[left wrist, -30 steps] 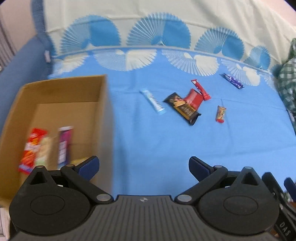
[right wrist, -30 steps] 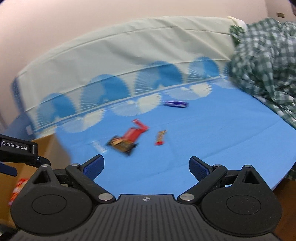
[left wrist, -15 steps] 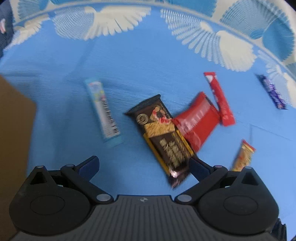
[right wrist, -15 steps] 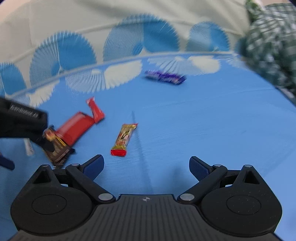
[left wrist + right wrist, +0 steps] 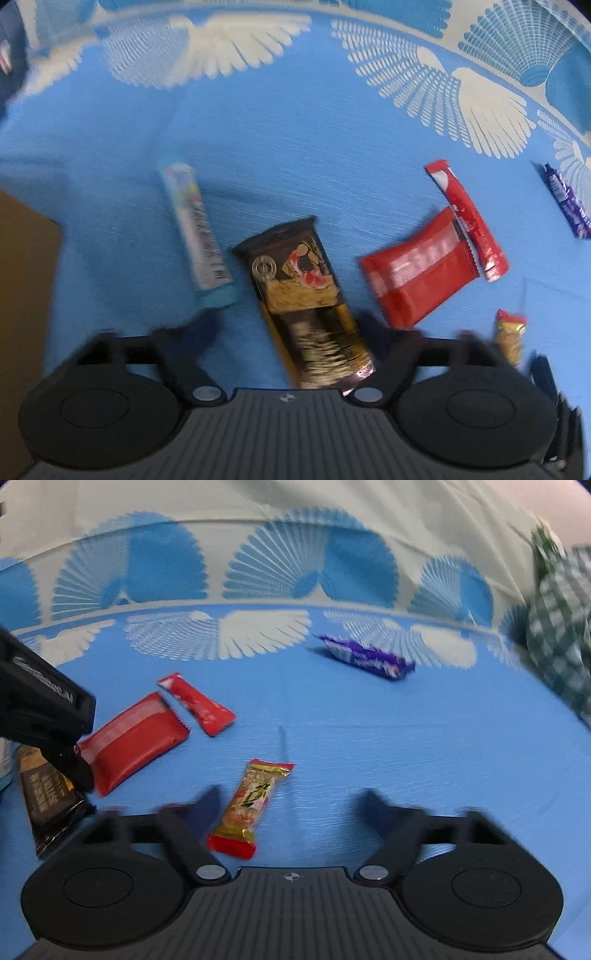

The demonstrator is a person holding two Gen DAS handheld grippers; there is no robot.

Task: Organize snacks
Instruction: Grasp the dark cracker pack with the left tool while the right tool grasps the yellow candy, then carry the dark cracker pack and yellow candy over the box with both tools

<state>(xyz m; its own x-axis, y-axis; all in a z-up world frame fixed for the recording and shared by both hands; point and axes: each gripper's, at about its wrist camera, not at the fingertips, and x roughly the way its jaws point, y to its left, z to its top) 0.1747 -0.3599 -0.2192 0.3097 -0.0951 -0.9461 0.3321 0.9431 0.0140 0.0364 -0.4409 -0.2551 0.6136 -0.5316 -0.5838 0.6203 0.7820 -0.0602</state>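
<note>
Likely risk: left gripper spread astride the dark bar; closing off-centre could crush it or nudge the red pack beside it
Right gripper: spread, gold bar near its left finger
Dark bar: glossy, lower centre, motion-blurred

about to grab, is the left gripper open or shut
Open: the left gripper has its fingers spread wide on either side of the dark chocolate bar.

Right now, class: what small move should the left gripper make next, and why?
Probably ease the left gripper down and close on the dark snack bar: its jaws are open, the bar lies between them on the blue sheet, not yet gripped.
</note>
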